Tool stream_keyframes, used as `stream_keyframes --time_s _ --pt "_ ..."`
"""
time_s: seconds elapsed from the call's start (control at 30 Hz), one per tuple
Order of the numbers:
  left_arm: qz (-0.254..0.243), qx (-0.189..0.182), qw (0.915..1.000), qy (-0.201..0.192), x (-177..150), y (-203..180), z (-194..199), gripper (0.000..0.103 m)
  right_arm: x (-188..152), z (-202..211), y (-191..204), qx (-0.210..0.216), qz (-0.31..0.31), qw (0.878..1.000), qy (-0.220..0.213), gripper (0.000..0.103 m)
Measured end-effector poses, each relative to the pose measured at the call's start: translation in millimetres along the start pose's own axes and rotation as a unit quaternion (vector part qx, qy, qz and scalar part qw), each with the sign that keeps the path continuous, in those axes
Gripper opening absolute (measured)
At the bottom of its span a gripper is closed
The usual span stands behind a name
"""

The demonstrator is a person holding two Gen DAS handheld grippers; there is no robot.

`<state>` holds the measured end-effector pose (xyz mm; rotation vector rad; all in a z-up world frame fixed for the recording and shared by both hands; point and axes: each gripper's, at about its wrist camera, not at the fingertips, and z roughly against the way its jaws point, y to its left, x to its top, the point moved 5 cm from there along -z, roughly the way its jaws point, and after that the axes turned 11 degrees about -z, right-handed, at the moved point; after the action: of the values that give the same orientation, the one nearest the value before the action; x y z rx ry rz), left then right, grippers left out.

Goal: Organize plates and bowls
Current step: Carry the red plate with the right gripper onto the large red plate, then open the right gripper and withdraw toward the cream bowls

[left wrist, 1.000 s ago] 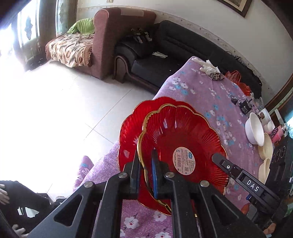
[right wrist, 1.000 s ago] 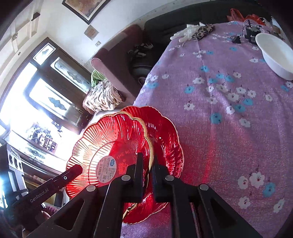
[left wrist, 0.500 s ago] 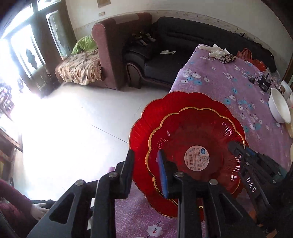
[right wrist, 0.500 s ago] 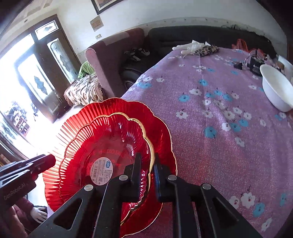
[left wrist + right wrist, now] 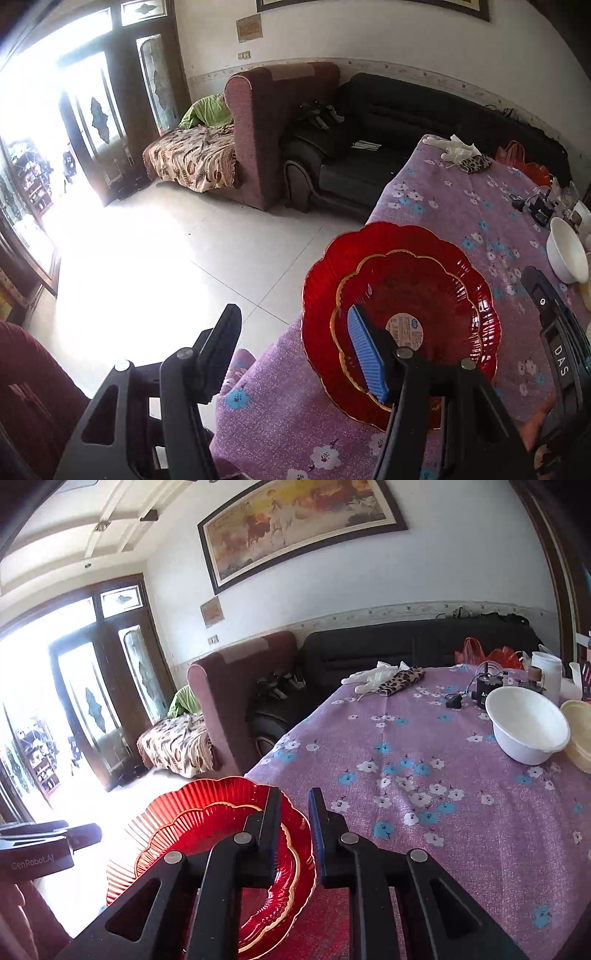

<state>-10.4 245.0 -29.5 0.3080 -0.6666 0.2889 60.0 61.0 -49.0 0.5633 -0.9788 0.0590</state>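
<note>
Two red scalloped plates lie stacked at the near left corner of the purple floral table: the smaller gold-rimmed plate (image 5: 413,306) with a round sticker sits inside the larger red plate (image 5: 321,295). They also show in the right wrist view, small plate (image 5: 207,830) in large plate (image 5: 147,819). My left gripper (image 5: 295,336) is open and empty, pulled back to the left of the stack. My right gripper (image 5: 295,808) is open, its fingers apart above the stack's right rim. A white bowl (image 5: 526,729) stands at the table's far right.
A cream bowl (image 5: 578,734) stands beside the white bowl. Gloves and a leopard-print pouch (image 5: 400,681), a black device (image 5: 487,690) and cups lie at the table's far end. A black sofa (image 5: 388,122) and a maroon armchair (image 5: 266,129) stand beyond the table's left edge.
Both grippers opened and let go of the small plate, which now rests in the large plate. The left gripper drew back to the left; the right gripper tilted up.
</note>
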Motion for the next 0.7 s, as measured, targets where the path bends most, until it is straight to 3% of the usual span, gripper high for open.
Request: stream_keyframes --time_s 0.23,0.7 --pt "0.002 -0.009 1.0 0.001 -12.0 -10.8 0.3 0.06 -2.1 7.7 -8.8 -0.008 -0.004 1.0 -0.004 0.017" --pt "-0.025 -0.011 0.9995 -0.018 -5.4 -42.2 16.6 0.065 -1.5 29.6 -3.3 0.023 -0.002 1.0 -0.007 0.017"
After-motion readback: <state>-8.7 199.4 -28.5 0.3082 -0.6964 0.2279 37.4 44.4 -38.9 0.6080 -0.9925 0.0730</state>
